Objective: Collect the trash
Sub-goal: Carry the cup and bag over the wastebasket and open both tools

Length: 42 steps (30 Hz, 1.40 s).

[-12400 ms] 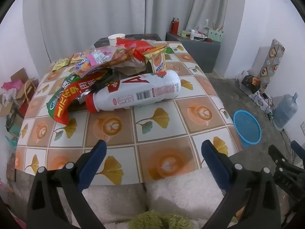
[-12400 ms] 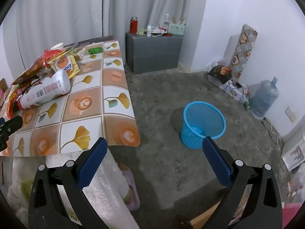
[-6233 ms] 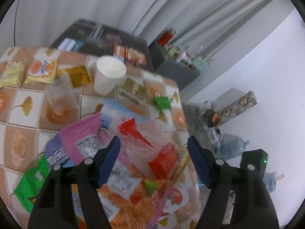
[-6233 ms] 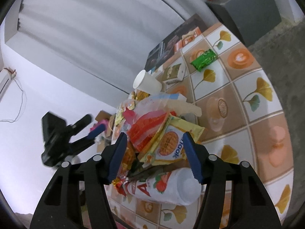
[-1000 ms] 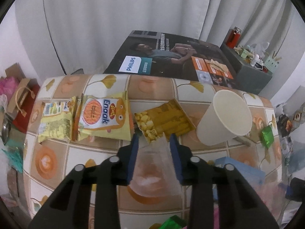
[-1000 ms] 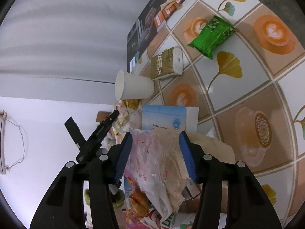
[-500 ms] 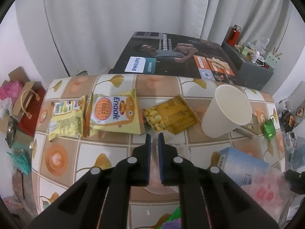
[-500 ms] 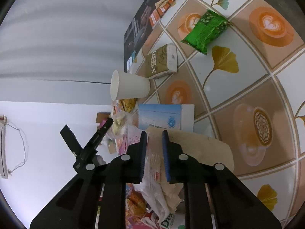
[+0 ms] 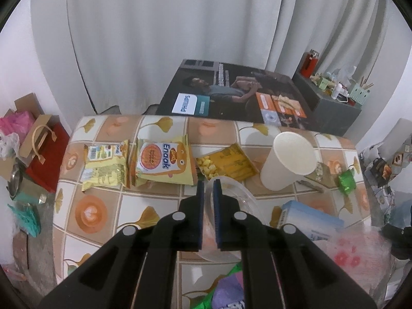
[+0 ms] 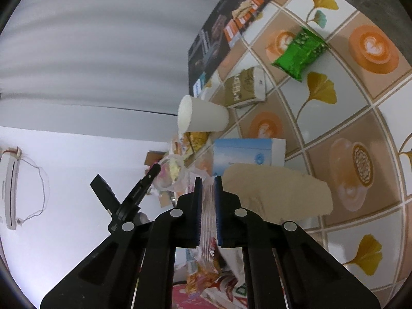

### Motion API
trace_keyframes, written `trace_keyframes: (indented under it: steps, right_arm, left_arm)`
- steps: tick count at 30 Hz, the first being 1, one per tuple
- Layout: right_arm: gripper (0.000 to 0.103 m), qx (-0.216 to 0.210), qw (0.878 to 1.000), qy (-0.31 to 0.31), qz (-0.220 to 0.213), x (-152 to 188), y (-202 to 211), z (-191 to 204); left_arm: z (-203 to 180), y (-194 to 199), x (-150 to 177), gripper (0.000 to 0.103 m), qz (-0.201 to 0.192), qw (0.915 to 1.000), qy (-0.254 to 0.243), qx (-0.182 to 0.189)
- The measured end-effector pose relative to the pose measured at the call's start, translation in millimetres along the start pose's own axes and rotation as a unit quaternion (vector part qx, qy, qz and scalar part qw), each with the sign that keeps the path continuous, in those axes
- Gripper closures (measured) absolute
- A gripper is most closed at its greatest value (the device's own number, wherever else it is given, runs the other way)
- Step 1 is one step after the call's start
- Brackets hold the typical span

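A: Barely started, looks like. Left gripper (image 9: 208,181) pinched narrow on the rim of a clear plastic cup (image 9: 233,193), right gripper (image 10: 208,179) clamped on a thin plastic bag (image 10: 207,221). Both just above the table (image 9: 103,229).

B: Plenty left, though: paper cup (image 9: 287,166), yellow snack bags (image 9: 162,163), green packet (image 10: 300,51), blue box (image 10: 247,154). No bin in sight. Paper cup just beside the clear one, easy to knock.

Clear plastic cup (image 9: 231,200) tilted btwn left tongs; crinkled, probably pink-printed bag (image 10: 207,219) in right tongs.
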State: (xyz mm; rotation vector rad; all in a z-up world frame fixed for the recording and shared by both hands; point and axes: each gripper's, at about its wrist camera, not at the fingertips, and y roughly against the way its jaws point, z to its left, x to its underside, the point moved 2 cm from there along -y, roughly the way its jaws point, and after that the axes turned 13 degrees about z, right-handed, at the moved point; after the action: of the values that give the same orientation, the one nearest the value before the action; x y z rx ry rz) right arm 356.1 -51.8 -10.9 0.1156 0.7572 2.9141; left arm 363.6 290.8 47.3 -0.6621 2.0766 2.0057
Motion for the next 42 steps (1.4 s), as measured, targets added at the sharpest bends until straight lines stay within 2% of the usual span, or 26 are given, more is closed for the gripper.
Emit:
trace_keyframes:
  steps: [12, 23, 28, 34, 39, 42]
  right_arm:
    - [0.098, -0.024, 0.998, 0.036, -0.034, 26, 37, 26]
    - [0.098, -0.054, 0.992, 0.062, -0.093, 60, 99, 29]
    - [0.098, -0.062, 0.987, 0.054, -0.137, 82, 139, 9]
    - [0.098, -0.076, 0.977, 0.013, -0.198, 111, 200, -46]
    - [0.098, -0.078, 0.964, -0.030, -0.251, 138, 256, -102]
    - [0.098, -0.061, 0.953, -0.058, -0.290, 159, 296, -139]
  left_arm:
    - [-11, 71, 16, 0.097, -0.052, 0.9983, -0.007, 0.027]
    - [-63, 145, 42, 0.097, -0.099, 0.9916, -0.056, 0.062]
    - [-113, 166, 58, 0.097, -0.106, 0.9850, -0.103, 0.089]
    - [-198, 166, 73, 0.097, -0.092, 0.9731, -0.174, 0.119]
    - [-286, 157, 92, 0.097, -0.072, 0.9594, -0.232, 0.143]
    - [-342, 145, 110, 0.097, -0.053, 0.9499, -0.265, 0.158]
